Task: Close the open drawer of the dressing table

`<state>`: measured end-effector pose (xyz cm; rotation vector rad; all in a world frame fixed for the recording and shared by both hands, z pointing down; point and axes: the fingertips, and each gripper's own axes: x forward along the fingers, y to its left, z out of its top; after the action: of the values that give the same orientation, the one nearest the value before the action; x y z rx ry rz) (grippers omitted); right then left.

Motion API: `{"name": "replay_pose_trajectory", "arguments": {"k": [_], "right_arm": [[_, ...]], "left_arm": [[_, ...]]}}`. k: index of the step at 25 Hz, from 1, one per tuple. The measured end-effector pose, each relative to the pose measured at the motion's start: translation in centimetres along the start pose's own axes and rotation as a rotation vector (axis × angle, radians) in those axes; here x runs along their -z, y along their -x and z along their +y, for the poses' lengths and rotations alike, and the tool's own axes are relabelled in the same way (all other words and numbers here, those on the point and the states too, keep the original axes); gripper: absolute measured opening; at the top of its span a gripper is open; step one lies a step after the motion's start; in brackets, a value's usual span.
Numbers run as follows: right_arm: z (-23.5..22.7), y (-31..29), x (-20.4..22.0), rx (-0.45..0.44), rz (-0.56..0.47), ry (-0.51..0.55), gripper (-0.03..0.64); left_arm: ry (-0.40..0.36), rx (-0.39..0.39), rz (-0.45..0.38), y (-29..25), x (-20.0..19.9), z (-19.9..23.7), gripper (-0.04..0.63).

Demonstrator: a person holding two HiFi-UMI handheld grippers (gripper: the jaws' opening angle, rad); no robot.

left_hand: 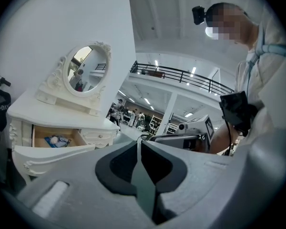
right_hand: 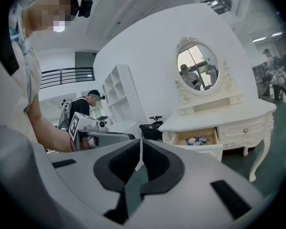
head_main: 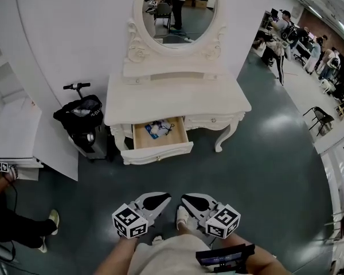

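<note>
- Plainly, the open drawer (head_main: 160,137) lies ahead of both tools and well apart from them, with bare floor (head_main: 264,171) between.
- It stands pulled out toward the person from the left part of the white bench (head_main: 178,99). Its front panel runs crosswise to the tools, and its slide axis runs straight away from them.
- Closing it therefore looks like a push on that front panel, away from the person, once the gap is crossed.
- The left tool (head_main: 159,199) sits almost in line with the drawer, while the right tool (head_main: 192,200) is a little off to the side. By my reading the left is marginally the nearer.
- Both tools have their jaws together with nothing between them, and each tilts slightly inward toward the other.
- From the left tool (left_hand: 140,149) the drawer (left_hand: 55,140) shows off to its left; from the right tool (right_hand: 139,151) it (right_hand: 196,138) shows off to its right.
- A small blue-and-white item (head_main: 158,129) lies inside the drawer.
- The floor is dark, smooth and glossy.
- An oval mirror (head_main: 180,10) tops the bench, a black bag (head_main: 80,116) stands just beside its left end, and people (head_main: 284,33) stand far off to the right.
</note>
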<state>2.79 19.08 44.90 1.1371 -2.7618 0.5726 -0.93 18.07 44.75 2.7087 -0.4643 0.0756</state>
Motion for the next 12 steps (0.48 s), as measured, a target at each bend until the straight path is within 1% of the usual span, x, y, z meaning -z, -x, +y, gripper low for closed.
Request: {"name": "replay_pose_trajectory", "arguments": {"k": [12], "right_arm": [[-5.4,-2.9,-2.1,-0.03,0.028,0.0,0.017]], "left_arm": [[0.024,-0.054,0.015,-3.7,-0.9,5.0,0.012]]}}
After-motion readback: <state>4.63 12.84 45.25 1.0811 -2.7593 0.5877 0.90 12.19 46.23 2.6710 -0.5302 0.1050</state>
